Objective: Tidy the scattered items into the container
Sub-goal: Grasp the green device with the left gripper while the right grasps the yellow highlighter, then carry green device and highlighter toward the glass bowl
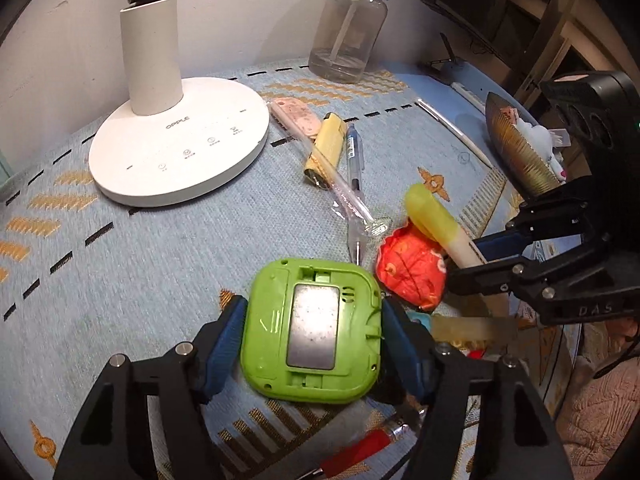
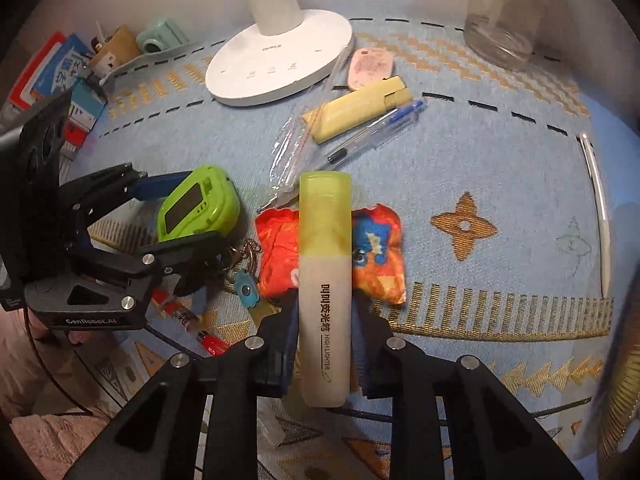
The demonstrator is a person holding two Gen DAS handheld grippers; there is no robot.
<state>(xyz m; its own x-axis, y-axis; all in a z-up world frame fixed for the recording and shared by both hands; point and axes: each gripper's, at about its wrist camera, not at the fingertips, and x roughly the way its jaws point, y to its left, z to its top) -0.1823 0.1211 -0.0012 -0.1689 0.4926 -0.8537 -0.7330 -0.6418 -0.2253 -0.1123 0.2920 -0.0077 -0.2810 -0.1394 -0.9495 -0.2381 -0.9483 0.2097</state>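
Observation:
My left gripper (image 1: 314, 316) is shut on a green square gadget (image 1: 312, 328), back side up, held just above the blue cloth; the gadget also shows in the right wrist view (image 2: 196, 208). My right gripper (image 2: 325, 304) is shut on a yellow highlighter (image 2: 325, 280), cap pointing forward; the highlighter shows in the left wrist view (image 1: 436, 220) too. Under it lies an orange snack packet (image 2: 376, 252), which shows in the left view (image 1: 412, 272). A dark gold-ribbed bowl (image 1: 520, 152) with small items stands at the right edge.
A white lamp base (image 1: 180, 144), a clear water bottle (image 1: 348, 36), a yellow lighter (image 1: 326, 148), a blue pen (image 1: 354, 156), a pink tag (image 1: 298, 116), a plastic-wrapped straw (image 1: 344, 192), a white pen (image 1: 452, 128), a red pen (image 2: 188, 316) and a keychain (image 2: 246, 280) lie about. Books (image 2: 52, 72) stand at left.

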